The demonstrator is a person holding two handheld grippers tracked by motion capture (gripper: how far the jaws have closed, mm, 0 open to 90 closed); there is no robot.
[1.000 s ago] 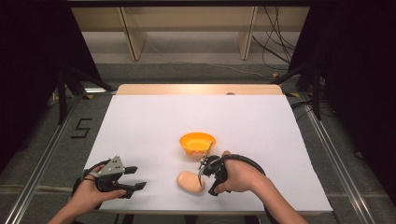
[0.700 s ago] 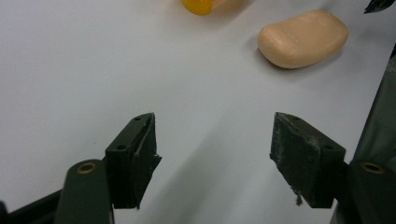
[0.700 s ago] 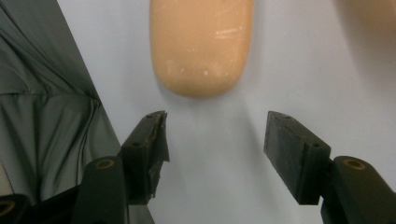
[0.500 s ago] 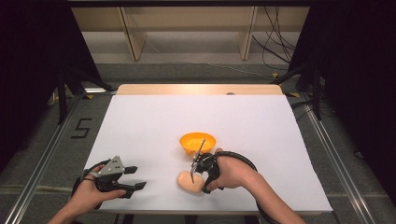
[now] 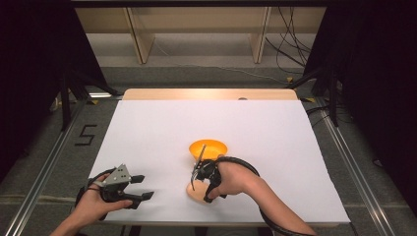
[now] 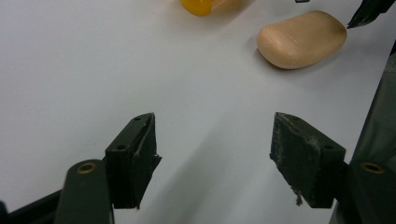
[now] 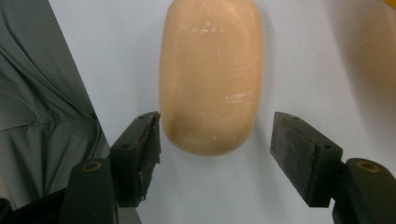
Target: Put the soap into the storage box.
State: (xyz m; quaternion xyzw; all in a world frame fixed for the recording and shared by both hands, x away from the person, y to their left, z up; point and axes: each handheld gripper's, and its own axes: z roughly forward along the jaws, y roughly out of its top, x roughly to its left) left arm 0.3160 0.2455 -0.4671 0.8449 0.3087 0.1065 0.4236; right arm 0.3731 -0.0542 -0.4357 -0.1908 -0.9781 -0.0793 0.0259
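A white table (image 5: 147, 128) carries an orange bowl (image 5: 208, 148) near its middle and, just nearer, a peach soap bar (image 7: 210, 74) lying flat. The right gripper (image 7: 215, 140) sits over the bar, jaws spread either side of its near end — the left jaw perhaps touching, not clamped. The left gripper (image 6: 215, 154) rests released at the near left — well apart.

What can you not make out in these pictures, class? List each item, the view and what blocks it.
- Soap, high view: mostly hidden under the right gripper and hand.
- Bowl, left gripper view: cut off by the top edge.
- Whether the right gripper's fingers touch the soap, right gripper view: unclear.
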